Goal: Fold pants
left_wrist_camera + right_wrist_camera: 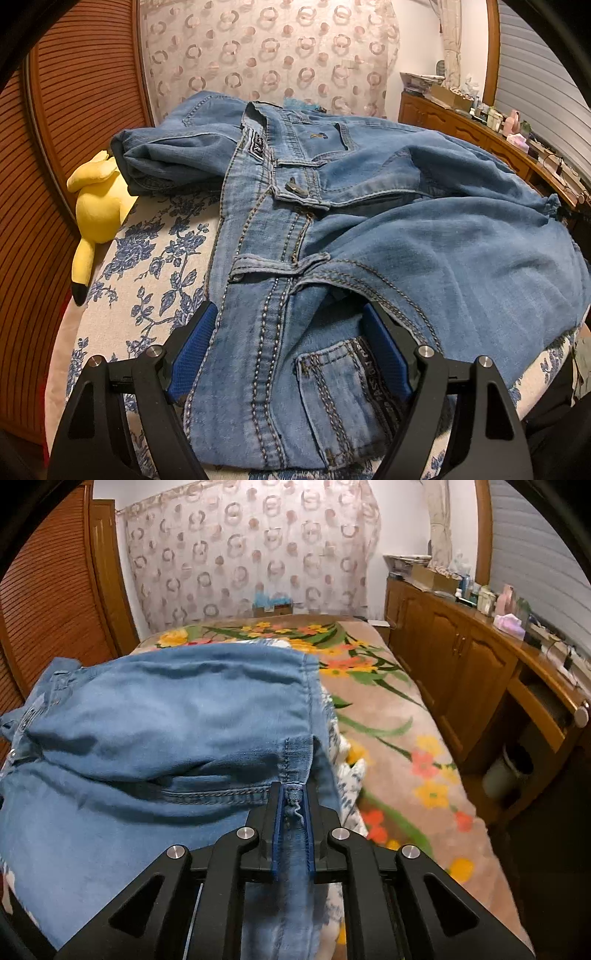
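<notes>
The blue jeans point(369, 229) lie bunched across the bed point(388, 716), waistband toward its left edge near a yellow plush toy point(96, 210). The left gripper point(288, 354) stands released, its blue pads either side of the waistband by the coin pocket. The right gripper point(293, 834) is clenched on a hemmed fold of the denim near the bed's right edge

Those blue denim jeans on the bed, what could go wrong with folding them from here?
The right gripper pinches only a narrow hem edge of the blue denim jeans, so it might slip free. The left gripper stands open around the waistband, pinning nothing, so the whole bunched pile could drag along.
</notes>
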Demonstrator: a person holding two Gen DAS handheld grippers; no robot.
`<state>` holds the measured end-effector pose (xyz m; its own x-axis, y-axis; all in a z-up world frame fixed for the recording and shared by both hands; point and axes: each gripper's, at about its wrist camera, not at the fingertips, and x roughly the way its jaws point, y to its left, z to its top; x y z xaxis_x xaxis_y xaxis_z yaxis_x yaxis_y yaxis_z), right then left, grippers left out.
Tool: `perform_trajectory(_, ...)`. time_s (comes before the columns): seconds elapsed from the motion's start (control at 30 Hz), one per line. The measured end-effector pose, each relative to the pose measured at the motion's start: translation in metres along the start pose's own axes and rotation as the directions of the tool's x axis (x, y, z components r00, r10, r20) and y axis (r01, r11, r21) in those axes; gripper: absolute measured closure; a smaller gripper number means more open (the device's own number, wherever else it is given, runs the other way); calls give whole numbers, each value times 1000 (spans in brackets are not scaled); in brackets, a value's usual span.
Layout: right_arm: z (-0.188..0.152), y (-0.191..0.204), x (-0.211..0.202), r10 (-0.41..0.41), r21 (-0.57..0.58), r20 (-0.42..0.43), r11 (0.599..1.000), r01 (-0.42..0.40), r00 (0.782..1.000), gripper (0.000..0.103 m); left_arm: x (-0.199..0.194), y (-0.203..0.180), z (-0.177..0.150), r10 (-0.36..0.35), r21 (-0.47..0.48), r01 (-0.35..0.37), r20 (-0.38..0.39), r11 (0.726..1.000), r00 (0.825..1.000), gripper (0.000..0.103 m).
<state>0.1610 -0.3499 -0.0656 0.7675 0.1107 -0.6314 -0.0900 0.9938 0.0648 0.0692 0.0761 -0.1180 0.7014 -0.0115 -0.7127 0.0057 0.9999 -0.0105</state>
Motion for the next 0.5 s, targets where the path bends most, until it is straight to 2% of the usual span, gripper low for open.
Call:
perform_trajectory(0.13, -17, -6, -31, 32, 18, 33, 999, -33, 999, 60, -9, 3, -2, -10, -8, 10, 11, 1000, 1000, 22)
perform_trajectory(0.17, -23, -8, -37, 42, 21, 38, 999, -43, 998, 58, -12, 3, -3, -15, -10, 15, 18, 1000, 1000, 22)
perform_trajectory(0.37, -64, -17, -73, 83, 25, 33, 996, -84, 996, 56, -25, 7, -7, -15, -7, 16, 39, 1000, 999, 22)
perform_trajectory(0.5, -71, -22, -89, 82, 2, 15, 997, -82, 997, 55, -33, 17, -12, -10, -26, 11, 44, 1000, 999, 26)
